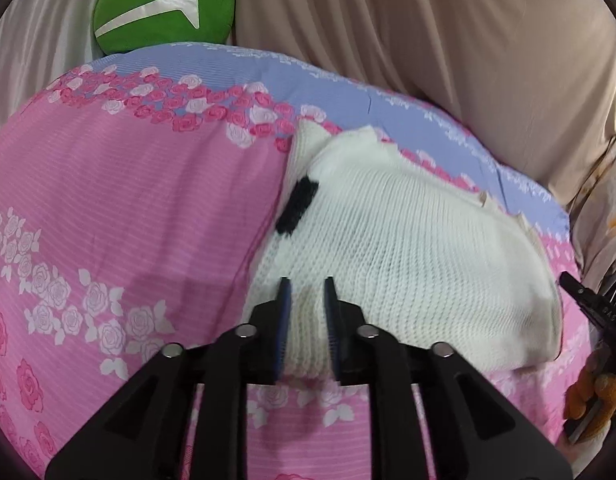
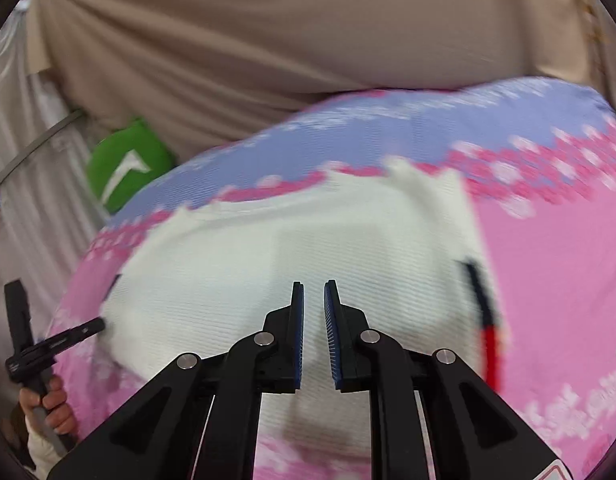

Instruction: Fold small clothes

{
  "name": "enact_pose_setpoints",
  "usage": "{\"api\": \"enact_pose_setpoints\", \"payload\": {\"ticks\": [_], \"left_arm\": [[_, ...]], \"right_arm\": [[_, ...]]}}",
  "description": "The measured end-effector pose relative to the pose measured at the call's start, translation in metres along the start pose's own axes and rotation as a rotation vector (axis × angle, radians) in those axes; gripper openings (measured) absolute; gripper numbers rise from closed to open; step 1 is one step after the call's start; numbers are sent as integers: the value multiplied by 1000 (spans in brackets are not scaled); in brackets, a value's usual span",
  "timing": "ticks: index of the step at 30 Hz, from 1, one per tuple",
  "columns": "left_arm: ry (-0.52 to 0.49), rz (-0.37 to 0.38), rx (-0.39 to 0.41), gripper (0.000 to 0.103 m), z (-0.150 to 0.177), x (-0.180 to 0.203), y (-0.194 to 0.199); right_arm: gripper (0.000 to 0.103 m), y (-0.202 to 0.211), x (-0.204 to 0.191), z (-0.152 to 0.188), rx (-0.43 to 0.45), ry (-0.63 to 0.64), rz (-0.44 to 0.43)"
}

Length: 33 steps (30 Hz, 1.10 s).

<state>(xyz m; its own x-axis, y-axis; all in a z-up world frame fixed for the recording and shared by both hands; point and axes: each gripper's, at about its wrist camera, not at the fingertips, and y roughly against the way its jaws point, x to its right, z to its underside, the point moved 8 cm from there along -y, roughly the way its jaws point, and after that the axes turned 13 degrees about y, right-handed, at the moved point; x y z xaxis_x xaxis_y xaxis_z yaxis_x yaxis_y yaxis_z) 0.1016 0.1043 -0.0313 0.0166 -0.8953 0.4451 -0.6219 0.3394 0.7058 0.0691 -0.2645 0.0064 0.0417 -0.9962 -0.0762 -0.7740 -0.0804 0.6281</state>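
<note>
So the white knit sweater [image 1: 408,248] lies folded on the floral bed [image 1: 127,200], long axis near-to-far, right ahead of both tongs: left tongs [image 1: 307,286] and right tongs [image 2: 314,288] slightly open, gripping nothing.

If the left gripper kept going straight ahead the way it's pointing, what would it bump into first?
Probably the white sweater. The left gripper points down at its near edge, jaws slightly apart with nothing pinched. Under the sweater lies the pink flowery sheet. How far above the knit it hovers is hard to tell.
</note>
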Motion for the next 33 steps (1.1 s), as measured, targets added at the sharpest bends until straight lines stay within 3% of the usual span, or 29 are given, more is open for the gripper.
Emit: {"api": "enact_pose_setpoints", "payload": {"ticks": [2, 6, 10, 14, 18, 23, 28, 31, 33], "left_arm": [[22, 15, -2, 36, -2, 1, -1], [47, 19, -22, 43, -1, 0, -11], [49, 33, -33, 49, -2, -1, -19], [87, 62, -4, 50, -8, -2, -11], [74, -10, 96, 69, -22, -6, -2], [120, 4, -59, 68, -8, -14, -46], [98, -10, -22, 66, -8, -7, -49], [106, 5, -31, 53, -10, -6, -52], [115, 36, -50, 35, -11, -2, -52]], "right_arm": [[14, -28, -26, -13, -29, 59, -34], [14, -87, -54, -27, -117, 113, -85], [10, -135, -52, -24, -182, 110, -79], [6, -139, -46, -26, -175, 69, -123], [5, -138, -43, -25, -159, 48, -160], [6, -138, -46, -26, -146, 79, -138], [6, -138, -45, -26, -139, 77, -146], [6, -138, -44, -26, -135, 66, -157], [6, -137, -44, -26, -131, 60, -163]]}}
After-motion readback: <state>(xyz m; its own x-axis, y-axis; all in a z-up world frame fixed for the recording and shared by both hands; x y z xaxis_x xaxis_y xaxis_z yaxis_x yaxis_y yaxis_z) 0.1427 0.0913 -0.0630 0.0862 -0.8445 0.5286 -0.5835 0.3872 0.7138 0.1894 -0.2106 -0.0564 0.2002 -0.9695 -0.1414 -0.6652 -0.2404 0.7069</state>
